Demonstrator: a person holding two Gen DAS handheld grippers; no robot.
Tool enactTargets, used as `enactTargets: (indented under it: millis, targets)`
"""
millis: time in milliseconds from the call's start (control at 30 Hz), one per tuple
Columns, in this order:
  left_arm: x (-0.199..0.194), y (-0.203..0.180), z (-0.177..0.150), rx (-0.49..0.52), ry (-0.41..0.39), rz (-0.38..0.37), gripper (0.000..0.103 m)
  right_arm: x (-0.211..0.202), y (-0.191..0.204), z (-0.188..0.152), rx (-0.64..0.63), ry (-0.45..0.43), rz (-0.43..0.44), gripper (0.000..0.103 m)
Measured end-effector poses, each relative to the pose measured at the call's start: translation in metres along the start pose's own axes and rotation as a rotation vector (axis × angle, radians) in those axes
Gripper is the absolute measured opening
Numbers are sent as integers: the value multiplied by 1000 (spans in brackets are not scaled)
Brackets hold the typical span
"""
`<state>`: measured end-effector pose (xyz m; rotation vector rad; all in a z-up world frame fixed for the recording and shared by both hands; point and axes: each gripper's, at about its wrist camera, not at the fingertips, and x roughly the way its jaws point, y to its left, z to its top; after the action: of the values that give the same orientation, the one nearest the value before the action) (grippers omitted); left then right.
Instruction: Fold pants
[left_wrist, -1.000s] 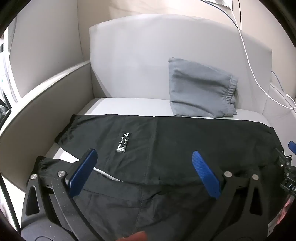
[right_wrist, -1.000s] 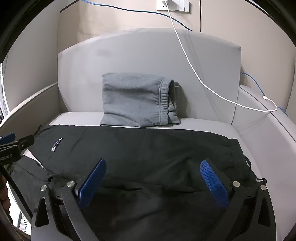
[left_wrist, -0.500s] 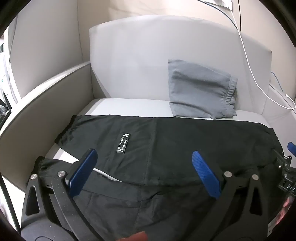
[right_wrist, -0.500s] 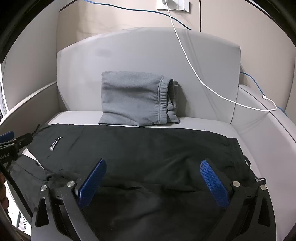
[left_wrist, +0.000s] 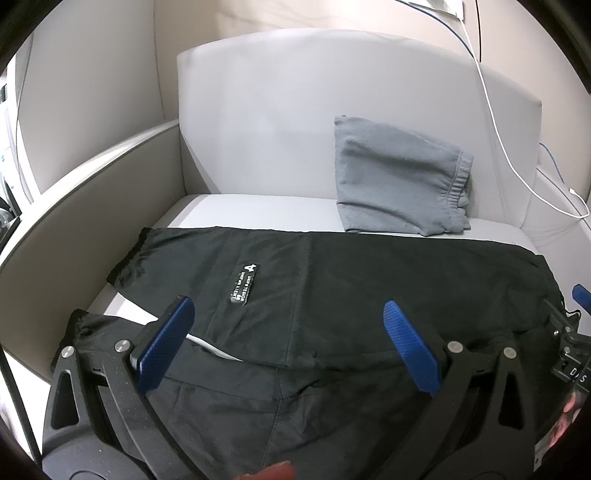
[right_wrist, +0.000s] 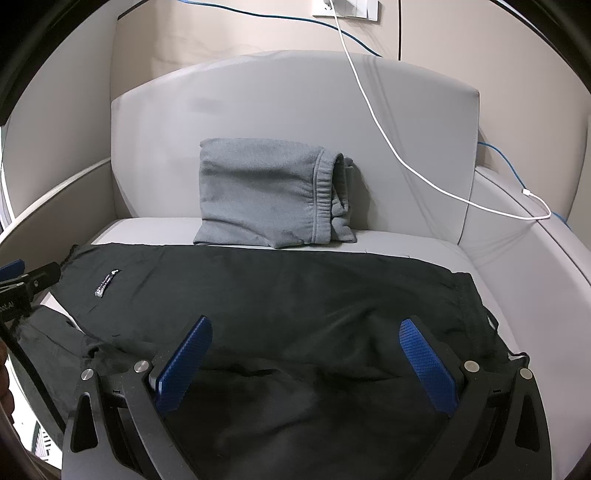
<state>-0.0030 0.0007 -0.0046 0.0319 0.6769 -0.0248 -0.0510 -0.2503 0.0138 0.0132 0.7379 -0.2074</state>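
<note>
Both the left gripper (left_wrist: 284, 332) and the right gripper (right_wrist: 306, 354) are spread wide, grasping nothing, above the black pants (right_wrist: 295, 295). The pants' front edge is cut off, perhaps hanging over the sofa seat (left_wrist: 258, 210).

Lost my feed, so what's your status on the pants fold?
Both tongs open, left and right, holding nothing. Black pants spread across the seat, not yet folded. Folded grey pants propped against the backrest, apart from the black pair.
</note>
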Motion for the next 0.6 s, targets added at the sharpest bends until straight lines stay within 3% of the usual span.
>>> enactTargets:
  millis: [600]
  targets:
    - [0,0,1,4,2,5,102,0,0,0,-2,0,-4,103]
